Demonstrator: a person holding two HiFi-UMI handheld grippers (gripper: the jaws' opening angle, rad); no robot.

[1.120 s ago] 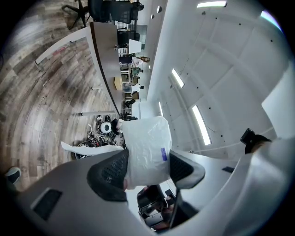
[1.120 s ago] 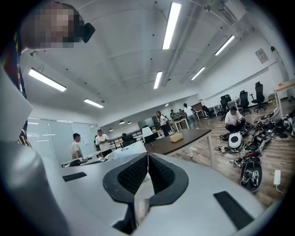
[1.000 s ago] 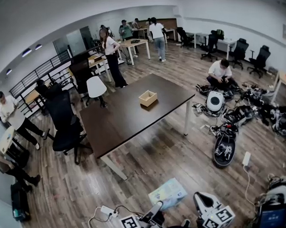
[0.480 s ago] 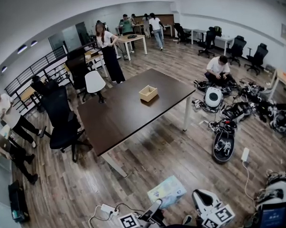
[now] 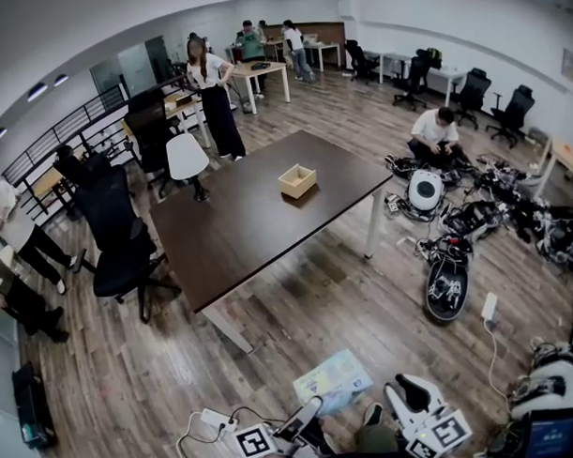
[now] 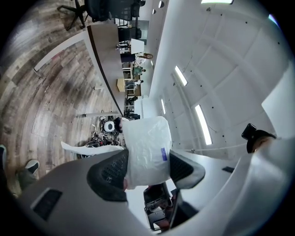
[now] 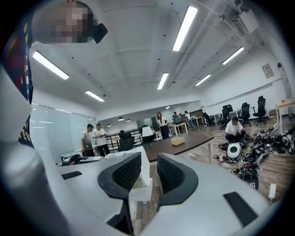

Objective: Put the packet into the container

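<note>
Right gripper (image 7: 148, 167): jaws, shut a second ago, are opening. An edge of the white plastic packet (image 7: 143, 171) shows in the gap by the left pad, unpinched.

Head view shifts: the dark brown rectangular table (image 5: 240, 244) and the open light wooden box (image 5: 297, 181) now sit higher in frame.

A dark shoe (image 5: 372, 415) comes into view at the bottom.

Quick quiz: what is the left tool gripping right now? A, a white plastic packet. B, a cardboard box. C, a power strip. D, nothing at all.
A: in the left gripper view the left tool is closed on a white plastic packet, which sticks out past both of its jaws.
</note>
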